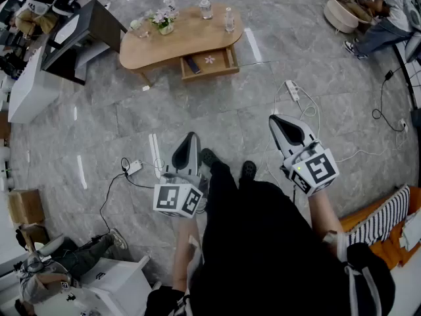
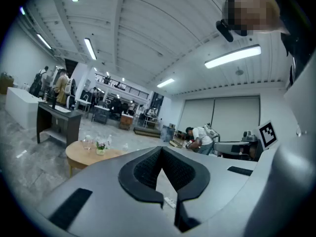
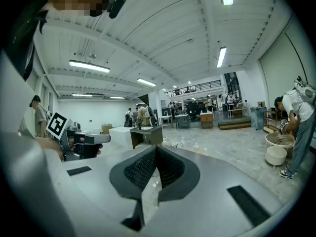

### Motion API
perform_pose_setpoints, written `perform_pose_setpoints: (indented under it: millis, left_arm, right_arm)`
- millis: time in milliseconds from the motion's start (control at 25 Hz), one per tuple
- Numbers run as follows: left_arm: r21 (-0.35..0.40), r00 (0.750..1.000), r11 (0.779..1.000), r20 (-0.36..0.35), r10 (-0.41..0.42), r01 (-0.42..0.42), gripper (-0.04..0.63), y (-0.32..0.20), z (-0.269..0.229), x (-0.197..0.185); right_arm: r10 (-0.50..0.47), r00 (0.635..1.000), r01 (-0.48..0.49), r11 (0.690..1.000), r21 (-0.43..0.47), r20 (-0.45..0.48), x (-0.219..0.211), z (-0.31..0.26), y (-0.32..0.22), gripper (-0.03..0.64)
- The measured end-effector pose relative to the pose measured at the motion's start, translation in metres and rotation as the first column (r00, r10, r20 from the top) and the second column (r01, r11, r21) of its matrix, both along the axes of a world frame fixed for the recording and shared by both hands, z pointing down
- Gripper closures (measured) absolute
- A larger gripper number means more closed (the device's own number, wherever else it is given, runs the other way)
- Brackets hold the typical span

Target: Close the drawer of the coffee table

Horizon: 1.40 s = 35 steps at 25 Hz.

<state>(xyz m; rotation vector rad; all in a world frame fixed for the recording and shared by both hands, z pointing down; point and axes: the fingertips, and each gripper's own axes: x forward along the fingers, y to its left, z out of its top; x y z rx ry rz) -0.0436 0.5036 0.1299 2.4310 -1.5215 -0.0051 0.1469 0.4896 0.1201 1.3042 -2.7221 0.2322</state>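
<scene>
The coffee table (image 1: pixel 197 41) is standing in the upper centre of the head view, well apart from the person. Its long axis is running left to right, rising slightly toward the right. Its one drawer (image 1: pixel 223 60) is hanging open under the near edge, pulled out toward the bottom of the frame. A dark item and a small pale one are lying inside, both too small to identify. Two grippers are pointing toward the table. The left gripper (image 1: pixel 192 137) and the right gripper (image 1: pixel 273 119) are each showing jaws pressed together with nothing between them. Three bottles (image 1: pixel 206 7) and one flower pot (image 1: pixel 163 22) are standing on the tabletop. In the right gripper view the jaws are hiding most of the table.
</scene>
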Motion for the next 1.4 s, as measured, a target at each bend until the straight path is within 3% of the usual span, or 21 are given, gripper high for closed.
perform_pose_setpoints:
  millis: [520, 840, 1120, 1400]
  left_arm:
    - [0.000, 1.000, 1.000, 0.003, -0.015, 0.015, 0.583, 0.008, 0.003, 0.000]
    - [-0.030, 0.999, 0.999, 0.024, -0.044, 0.044, 0.583, 0.005, 0.013, -0.008]
    - [-0.066, 1.000, 0.998, 0.009, -0.024, 0.025, 0.583, -0.034, 0.033, -0.030]
    - [-0.039, 1.000, 0.999, -0.003, 0.024, -0.024, 0.583, -0.109, 0.028, -0.056]
  right_arm:
    - [-0.007, 1.000, 0.007, 1.000, 0.010, 0.004, 0.003, 0.002, 0.007, 0.604]
    - [0.009, 0.999, -0.007, 0.999, -0.052, 0.052, 0.004, 0.014, 0.000, 0.604]
    - [0.066, 0.989, -0.050, 0.991, -0.121, 0.132, -0.004, 0.025, -0.039, 0.604]
    - [0.106, 0.991, -0.099, 0.992, -0.084, 0.085, -0.025, 0.007, -0.099, 0.604]
